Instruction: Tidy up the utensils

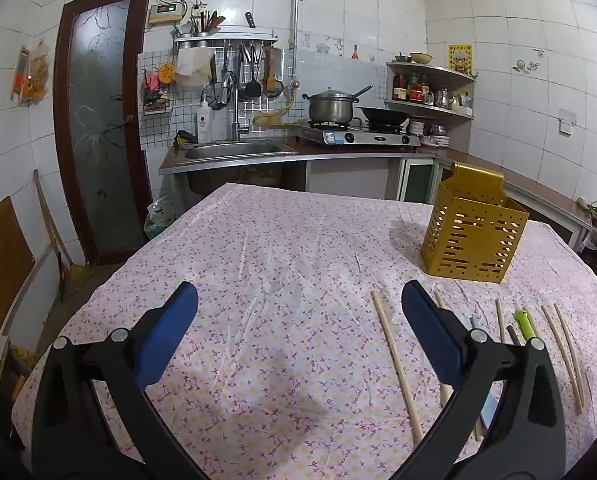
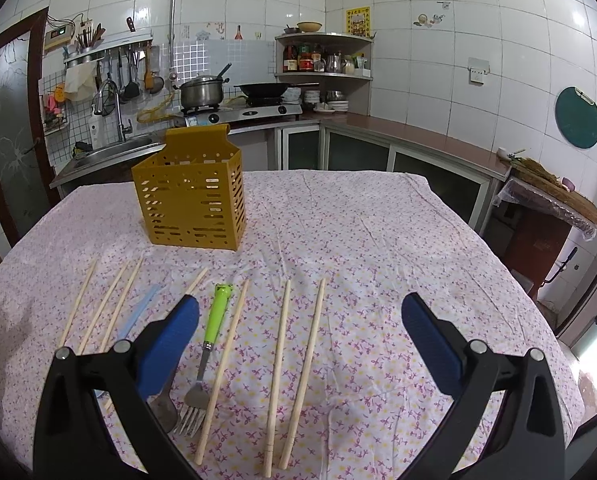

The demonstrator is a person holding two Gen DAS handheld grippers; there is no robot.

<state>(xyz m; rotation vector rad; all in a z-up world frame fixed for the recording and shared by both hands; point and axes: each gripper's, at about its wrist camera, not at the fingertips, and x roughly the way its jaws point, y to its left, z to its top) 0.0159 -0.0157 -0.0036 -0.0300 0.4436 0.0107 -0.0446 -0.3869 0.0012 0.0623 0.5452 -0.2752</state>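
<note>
A gold perforated utensil holder stands upright on the floral tablecloth, also in the left wrist view at the right. In front of it lie several wooden chopsticks, a green-handled fork, a pale blue-handled utensil and a spoon bowl partly hidden by my finger. My right gripper hovers open above the chopsticks and fork, holding nothing. My left gripper stands open over bare cloth, left of one chopstick and the fork's green handle.
The table fills the foreground. Behind it run a sink, a stove with a pot and a wok, a corner shelf of bottles, and a counter along the right wall. A dark door stands at left.
</note>
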